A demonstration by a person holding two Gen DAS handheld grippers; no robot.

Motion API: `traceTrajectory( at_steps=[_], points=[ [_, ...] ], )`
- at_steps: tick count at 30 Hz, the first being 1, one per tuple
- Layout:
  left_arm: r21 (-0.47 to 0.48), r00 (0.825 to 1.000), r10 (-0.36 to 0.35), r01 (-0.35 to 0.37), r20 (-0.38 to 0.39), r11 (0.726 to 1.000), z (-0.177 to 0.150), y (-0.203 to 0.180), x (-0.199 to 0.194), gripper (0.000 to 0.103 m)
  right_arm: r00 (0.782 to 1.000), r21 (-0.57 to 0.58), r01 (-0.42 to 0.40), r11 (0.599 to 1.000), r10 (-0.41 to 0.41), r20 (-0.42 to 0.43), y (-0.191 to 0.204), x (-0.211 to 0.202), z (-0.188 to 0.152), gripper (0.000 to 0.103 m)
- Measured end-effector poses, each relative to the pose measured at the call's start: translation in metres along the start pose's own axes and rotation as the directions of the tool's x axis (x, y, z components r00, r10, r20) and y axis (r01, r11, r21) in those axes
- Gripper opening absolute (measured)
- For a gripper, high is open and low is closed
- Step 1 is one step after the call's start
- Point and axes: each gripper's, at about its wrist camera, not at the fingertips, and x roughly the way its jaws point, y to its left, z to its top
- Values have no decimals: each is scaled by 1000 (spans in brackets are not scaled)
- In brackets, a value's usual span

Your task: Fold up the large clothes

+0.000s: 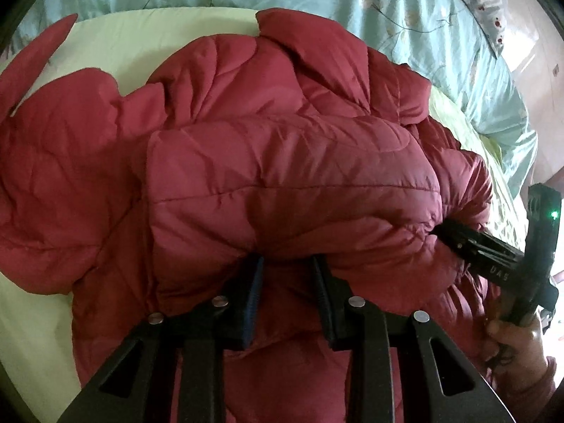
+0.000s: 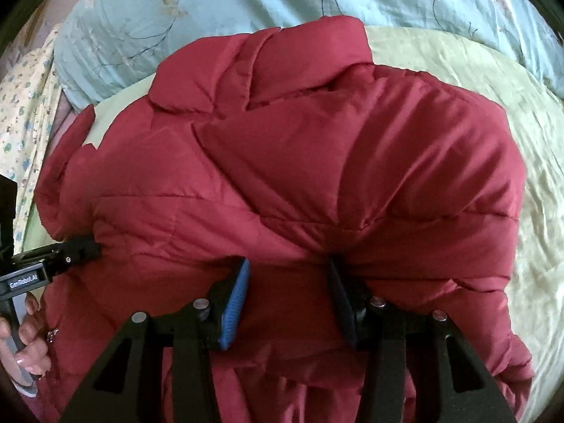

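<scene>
A red quilted puffer jacket [image 1: 282,176] lies bunched on a pale green sheet [image 1: 116,46], with a thick fold raised toward both cameras. My left gripper [image 1: 287,268] is shut on the near edge of that fold, and red fabric fills the gap between its fingers. My right gripper [image 2: 287,271] grips the same fold further along, also with fabric pinched between its pads. The right gripper [image 1: 454,239] shows in the left wrist view with its tips buried in the jacket [image 2: 317,158]. The left gripper [image 2: 83,250] shows the same way in the right wrist view.
A light blue floral duvet [image 1: 405,10] lies bunched behind the jacket. A patterned cloth [image 2: 21,112] hangs at the left edge of the right wrist view. A person's hand [image 1: 511,345] holds the right gripper's handle, and another hand [image 2: 28,335] holds the left one.
</scene>
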Motion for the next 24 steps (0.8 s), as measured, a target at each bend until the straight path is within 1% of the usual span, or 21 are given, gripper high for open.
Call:
traceTrajectory(
  at_steps=[2, 6, 8, 10, 12, 14, 18, 22, 23, 24],
  points=[
    [4, 1000, 2, -2, 2, 1000, 1, -1, -1, 29, 1000, -5, 6, 1000, -6, 0, 0, 1, 0, 47],
    [15, 1000, 21, -21, 2, 1000, 0, -4, -5, 29, 1000, 1, -6, 1000, 6, 2, -3, 1, 3, 47],
    [18, 1000, 27, -27, 4, 999, 1, -8, -17, 29, 1000, 9, -22, 1000, 22, 9, -5, -4, 0, 47],
    [18, 999, 26, -26, 26, 1000, 1, -8, -34, 30, 998, 35, -56, 998, 55, 15, -9, -13, 1, 47],
    [15, 995, 78, -79, 67, 997, 2, -2, -54, 33, 997, 48, -79, 996, 77, 30, -11, -26, -1, 47],
    [1, 990, 108, -108, 95, 994, 2, 6, -71, 37, 994, 51, -104, 993, 102, 49, -10, -40, -2, 49],
    [-39, 979, 158, -154, 131, 987, 3, 23, -95, 39, 986, 43, -157, 987, 154, 69, -6, -63, -6, 50],
    [-83, 962, 220, -209, 164, 974, 1, 38, -115, 42, 977, 23, -200, 980, 197, 78, 1, -83, -11, 56],
    [-98, 957, 235, -221, 171, 970, 2, 43, -121, 45, 975, 20, -208, 978, 206, 78, 4, -86, -12, 57],
    [-106, 954, 241, -225, 176, 969, 2, 46, -125, 49, 973, 18, -219, 976, 217, 76, 5, -90, -13, 57]
  ],
)
